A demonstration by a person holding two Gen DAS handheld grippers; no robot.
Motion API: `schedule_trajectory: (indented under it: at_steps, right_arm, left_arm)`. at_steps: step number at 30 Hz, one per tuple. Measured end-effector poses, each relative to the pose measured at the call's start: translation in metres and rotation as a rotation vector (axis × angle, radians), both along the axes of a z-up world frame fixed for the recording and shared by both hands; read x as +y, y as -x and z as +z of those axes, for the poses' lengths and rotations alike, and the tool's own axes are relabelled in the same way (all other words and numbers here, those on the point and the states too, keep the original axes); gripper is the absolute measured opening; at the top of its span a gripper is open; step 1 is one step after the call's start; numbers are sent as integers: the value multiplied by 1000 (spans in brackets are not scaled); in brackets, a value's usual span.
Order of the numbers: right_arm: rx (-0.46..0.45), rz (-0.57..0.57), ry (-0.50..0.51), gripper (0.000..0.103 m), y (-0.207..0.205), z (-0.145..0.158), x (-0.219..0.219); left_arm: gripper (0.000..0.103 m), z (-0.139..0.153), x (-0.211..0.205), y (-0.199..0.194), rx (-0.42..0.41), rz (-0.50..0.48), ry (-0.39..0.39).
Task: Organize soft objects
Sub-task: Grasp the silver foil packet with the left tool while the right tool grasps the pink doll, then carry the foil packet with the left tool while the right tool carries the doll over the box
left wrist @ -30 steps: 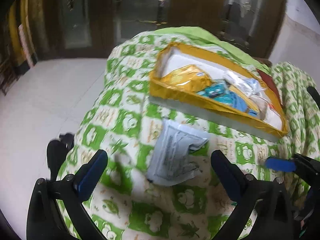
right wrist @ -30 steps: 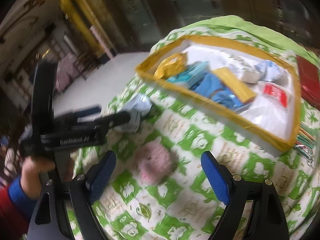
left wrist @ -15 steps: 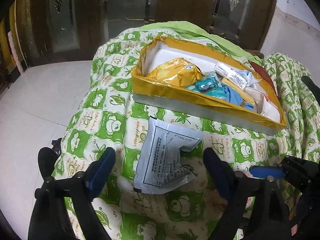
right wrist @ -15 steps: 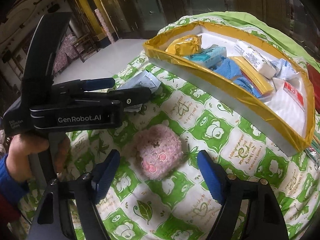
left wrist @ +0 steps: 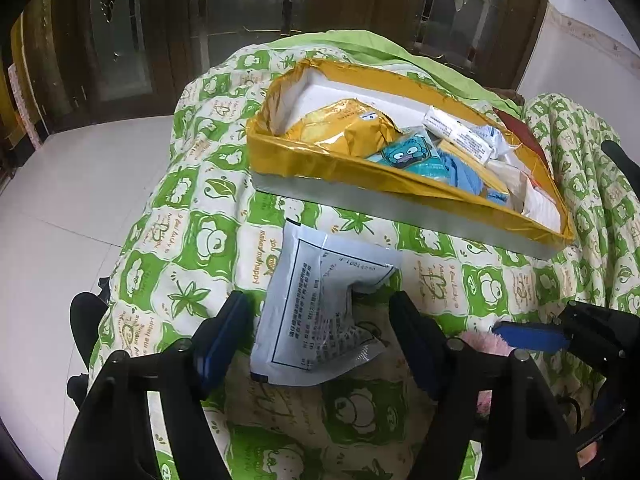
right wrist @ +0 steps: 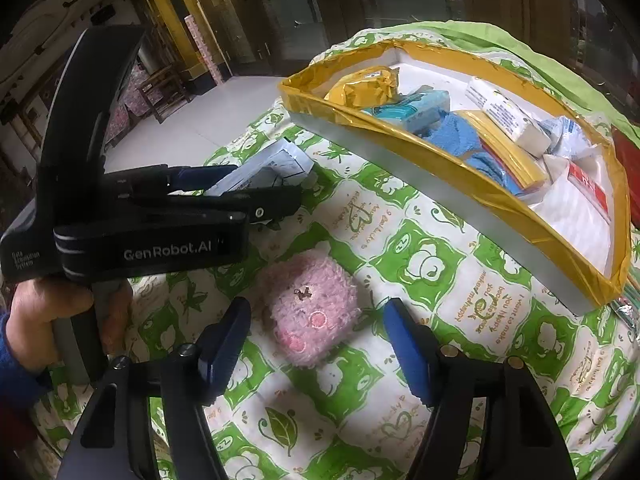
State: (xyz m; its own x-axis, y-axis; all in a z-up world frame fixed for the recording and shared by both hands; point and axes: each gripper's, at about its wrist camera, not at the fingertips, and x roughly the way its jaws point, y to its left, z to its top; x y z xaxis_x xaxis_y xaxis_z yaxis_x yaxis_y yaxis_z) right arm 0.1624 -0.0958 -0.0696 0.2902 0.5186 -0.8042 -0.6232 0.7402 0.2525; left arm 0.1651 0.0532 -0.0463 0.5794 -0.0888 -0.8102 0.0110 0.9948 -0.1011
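Note:
A white printed pouch [left wrist: 320, 312] lies flat on the quilt between the jaws of my left gripper [left wrist: 320, 336]. Those jaws are closing, and the blue pads stand just clear of the pouch's edges. In the right wrist view a pink plush toy [right wrist: 312, 316] sits between the jaws of my right gripper [right wrist: 316, 342], which are also closing with gaps on both sides. The left gripper [right wrist: 266, 184] shows there too, straddling the pouch [right wrist: 276, 164]. Beyond both stands a yellow-lined tray [left wrist: 360, 168] [right wrist: 440, 160] holding several soft packets and a blue cloth.
A green-and-white patterned quilt [left wrist: 192, 240] covers the surface and falls off at the left to a pale tiled floor [left wrist: 72, 200]. Dark wooden doors [left wrist: 160, 20] stand behind. A hand in a blue sleeve [right wrist: 60, 312] holds the left gripper. A red item [right wrist: 628, 168] lies past the tray.
Both grippers' jaws have narrowed. The left has drawn in around the pouch, and the right has come down closer around the pink plush.

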Motion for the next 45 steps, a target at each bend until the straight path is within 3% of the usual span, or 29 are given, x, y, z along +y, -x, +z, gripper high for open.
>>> schedule_trajectory:
  at_steps: [5, 9, 12, 15, 19, 29, 34, 36, 45]
  right_arm:
    - [-6, 1, 3, 72, 1, 1, 0]
    - [-6, -1, 3, 68, 1, 1, 1]
    - [-6, 0, 5, 65, 0, 0, 1]
    - [-6, 6, 9, 59, 0, 0, 2]
    - [-4, 16, 16, 52, 1, -1, 4]
    - [1, 14, 11, 39, 1, 1, 2]
    - [9, 7, 5, 39, 1, 2, 1]
    - [9, 5, 4, 39, 1, 2, 0]
    - [6, -3, -7, 39, 1, 7, -3]
  left_arm:
    - [72, -1, -2, 1, 2, -7, 4]
    - [61, -1, -1, 0, 0, -11, 25]
    - [60, -1, 1, 1, -4, -5, 62]
    - [43, -1, 5, 1, 0, 2, 88]
    - [33, -1, 7, 2, 1, 4, 128]
    - [33, -3, -1, 5, -1, -8, 88]
    - [32, -3, 0, 6, -5, -10, 87]
    - [24, -2, 1, 7, -9, -24, 111]
    - [24, 4, -6, 15, -28, -47, 138]
